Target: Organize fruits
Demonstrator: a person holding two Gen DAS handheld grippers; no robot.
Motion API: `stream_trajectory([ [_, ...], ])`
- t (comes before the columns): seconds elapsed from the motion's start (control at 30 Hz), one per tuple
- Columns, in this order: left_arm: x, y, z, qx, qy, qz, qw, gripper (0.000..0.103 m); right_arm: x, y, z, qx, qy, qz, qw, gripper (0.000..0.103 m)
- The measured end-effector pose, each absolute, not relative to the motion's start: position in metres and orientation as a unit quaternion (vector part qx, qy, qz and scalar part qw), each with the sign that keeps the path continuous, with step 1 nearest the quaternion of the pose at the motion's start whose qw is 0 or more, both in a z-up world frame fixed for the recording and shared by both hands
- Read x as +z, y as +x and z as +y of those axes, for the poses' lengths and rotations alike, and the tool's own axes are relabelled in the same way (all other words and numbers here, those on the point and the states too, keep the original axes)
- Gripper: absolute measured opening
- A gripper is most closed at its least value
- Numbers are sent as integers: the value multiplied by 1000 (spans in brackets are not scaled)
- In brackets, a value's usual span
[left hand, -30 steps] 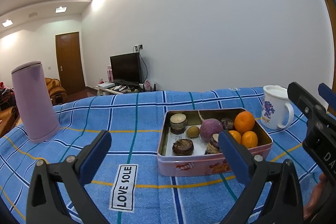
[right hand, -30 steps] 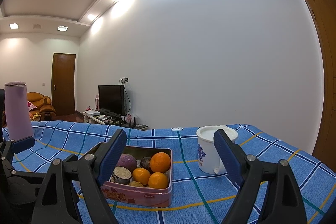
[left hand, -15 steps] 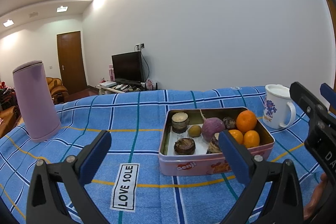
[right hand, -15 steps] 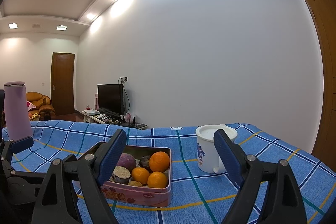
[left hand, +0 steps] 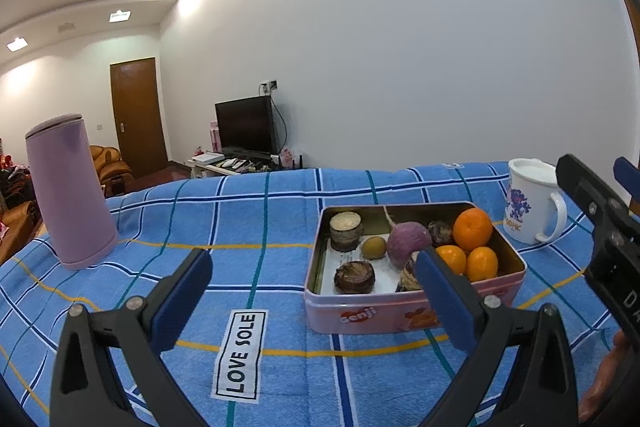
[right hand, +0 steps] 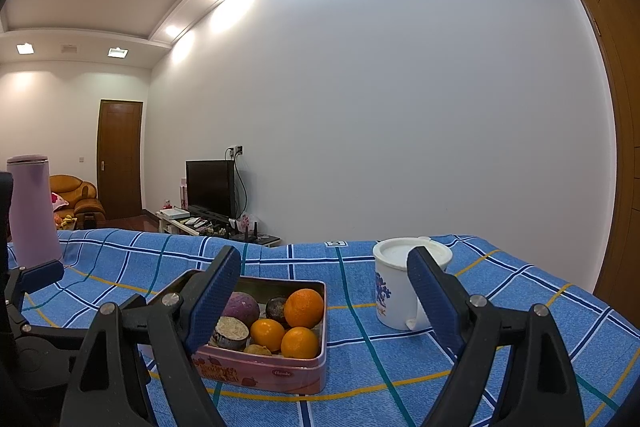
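Observation:
A pink tin box (left hand: 416, 315) (right hand: 280, 371) sits on the blue plaid cloth. It holds three oranges (left hand: 473, 229) (right hand: 304, 307), a purple radish (left hand: 406, 242) (right hand: 240, 309), a small brown-green fruit (left hand: 374, 247) and several cut dark root pieces (left hand: 354, 277). My left gripper (left hand: 312, 287) hovers open in front of the tin, with nothing between its blue pads. Nearer the tin's right side my right gripper (right hand: 324, 291) is also open and empty, and it shows at the right edge of the left wrist view (left hand: 600, 211).
A white lidded mug (left hand: 534, 201) (right hand: 404, 287) stands right of the tin. At the far left of the cloth is a tall lilac flask (left hand: 68, 187) (right hand: 32, 211). A "LOVE SOLE" label (left hand: 242, 353) lies on the cloth. Behind are a TV, sofa and door.

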State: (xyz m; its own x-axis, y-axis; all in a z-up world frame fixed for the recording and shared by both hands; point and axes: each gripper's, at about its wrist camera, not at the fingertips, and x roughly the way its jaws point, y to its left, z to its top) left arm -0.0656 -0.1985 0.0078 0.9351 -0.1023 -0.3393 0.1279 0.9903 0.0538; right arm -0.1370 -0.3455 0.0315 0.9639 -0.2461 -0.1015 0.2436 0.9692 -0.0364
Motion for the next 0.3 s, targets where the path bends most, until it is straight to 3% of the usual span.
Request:
stream_trajectory([
  [0.3,7,-64,-199,-58,39,173,982,103,28,-135,-346,-127,-10,59,990,86],
])
